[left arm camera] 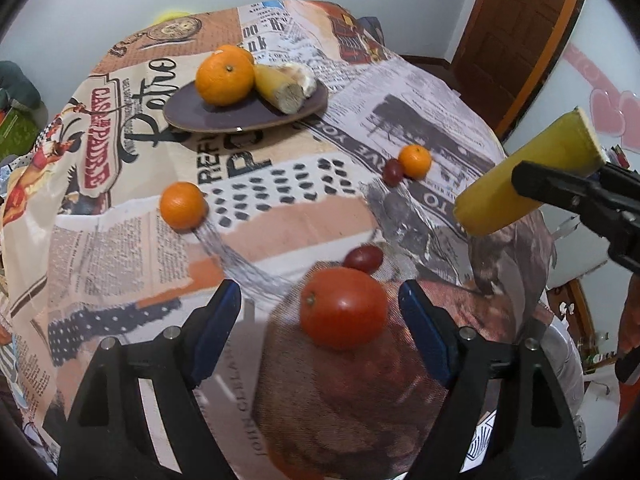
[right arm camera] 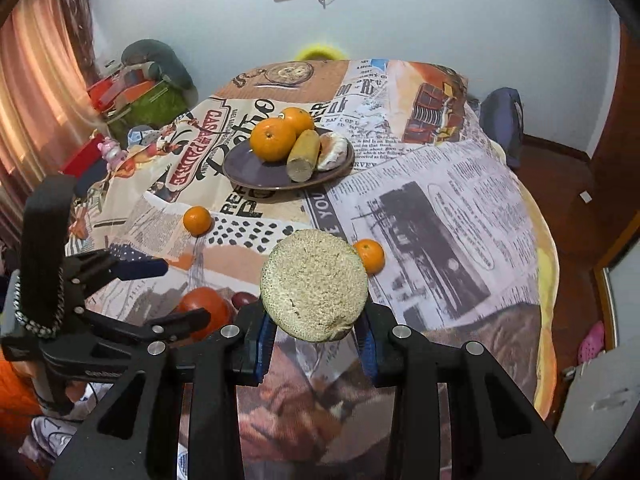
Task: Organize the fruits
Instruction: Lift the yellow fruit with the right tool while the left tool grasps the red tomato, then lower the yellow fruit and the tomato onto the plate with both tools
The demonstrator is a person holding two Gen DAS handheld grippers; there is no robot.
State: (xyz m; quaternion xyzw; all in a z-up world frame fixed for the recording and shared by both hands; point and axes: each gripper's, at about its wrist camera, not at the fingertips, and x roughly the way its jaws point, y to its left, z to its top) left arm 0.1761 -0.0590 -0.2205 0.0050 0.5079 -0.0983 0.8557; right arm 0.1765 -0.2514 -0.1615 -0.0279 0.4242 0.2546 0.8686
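Note:
A dark plate [left arm camera: 200, 114] [right arm camera: 248, 170] at the far side of the table holds two oranges [left arm camera: 225, 79], a yellow banana piece [left arm camera: 280, 90] and a pale peeled piece. My left gripper [left arm camera: 320, 304] is open around a red tomato [left arm camera: 343, 307] on the cloth; the jaws stand apart from it. A small red grape [left arm camera: 363, 258] lies just behind. My right gripper [right arm camera: 316, 328] is shut on a cut yellow banana piece [right arm camera: 315, 285], held above the table; it also shows in the left wrist view [left arm camera: 528, 178].
Loose small oranges lie on the printed tablecloth [left arm camera: 182, 206] [left arm camera: 415, 161], the second beside another grape [left arm camera: 392, 171]. A wooden door [left arm camera: 516, 36] stands at the right. Bags and clutter [right arm camera: 136, 92] lie on the floor at the left.

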